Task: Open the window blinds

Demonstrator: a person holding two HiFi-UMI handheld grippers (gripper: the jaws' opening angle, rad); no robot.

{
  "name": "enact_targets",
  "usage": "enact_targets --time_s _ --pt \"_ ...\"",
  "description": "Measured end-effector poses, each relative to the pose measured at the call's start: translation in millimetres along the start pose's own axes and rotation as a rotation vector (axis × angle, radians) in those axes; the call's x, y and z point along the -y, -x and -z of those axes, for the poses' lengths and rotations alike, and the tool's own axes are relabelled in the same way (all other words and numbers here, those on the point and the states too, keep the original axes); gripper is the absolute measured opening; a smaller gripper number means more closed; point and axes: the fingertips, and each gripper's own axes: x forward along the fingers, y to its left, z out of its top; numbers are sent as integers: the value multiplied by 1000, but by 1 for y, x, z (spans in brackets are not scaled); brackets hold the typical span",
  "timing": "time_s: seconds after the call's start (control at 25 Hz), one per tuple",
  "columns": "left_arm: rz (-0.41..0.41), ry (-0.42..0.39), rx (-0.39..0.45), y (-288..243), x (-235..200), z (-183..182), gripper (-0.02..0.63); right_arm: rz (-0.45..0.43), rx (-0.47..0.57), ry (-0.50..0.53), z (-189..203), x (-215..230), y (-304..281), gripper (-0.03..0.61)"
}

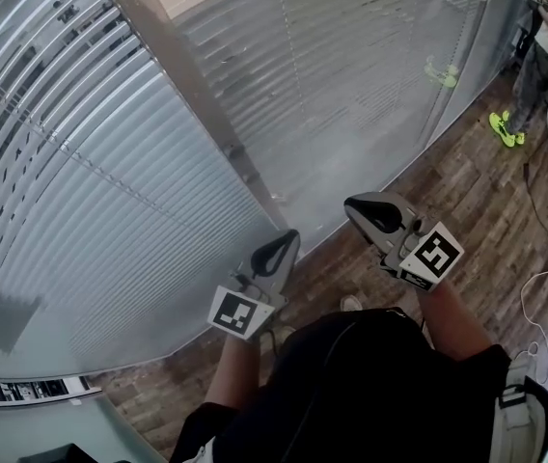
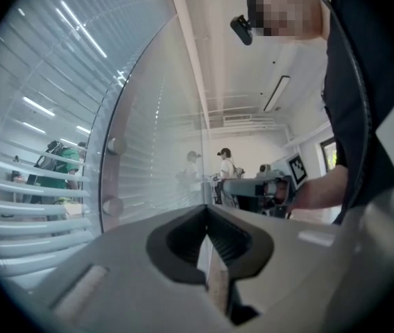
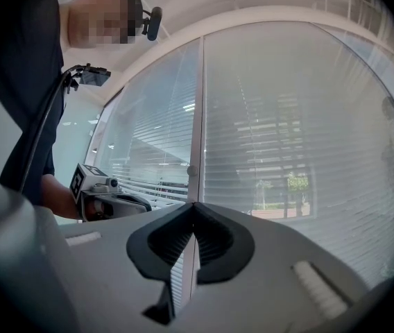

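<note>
Blinds: the blinds [image 1: 91,191] are hanging fully lowered behind the glass, filling the upper left and upper centre of the head view. Their slats are lying close together, so only thin strips of the far side are showing through.
Frame post: a slanted frame post [image 1: 197,95] is dividing the two blind panels, running from the top centre down towards the middle of the head view.
Left tool: the left tool [image 1: 279,249] is sitting with its jaws pressed together and nothing between them, pointing at the glass from the lower centre of the frame and not touching it.
Right tool: the right tool [image 1: 366,210] is likewise being held with jaws together and empty, just right of centre and clear of the glass.
Control: no cord, wand or handle is showing up in any view, so I cannot tell where the blinds are being worked from.
Done so far: nothing seems to be accomplished yet; the slats are not looking raised or turned open.
Left to do: finding the control, gripping it, and drawing or tilting the blinds open are all, by my judgement, waiting.
Surroundings: a bystander [image 1: 544,56] is standing on the wooden floor [image 1: 467,191] at the upper right, well apart from both tools.
</note>
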Motion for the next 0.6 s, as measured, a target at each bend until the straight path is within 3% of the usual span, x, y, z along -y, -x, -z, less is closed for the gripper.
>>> enact_targets --time_s 0.6 --pt "28 0 0 -13 2 -8 4 18 -42 26 -6 4 19 6"
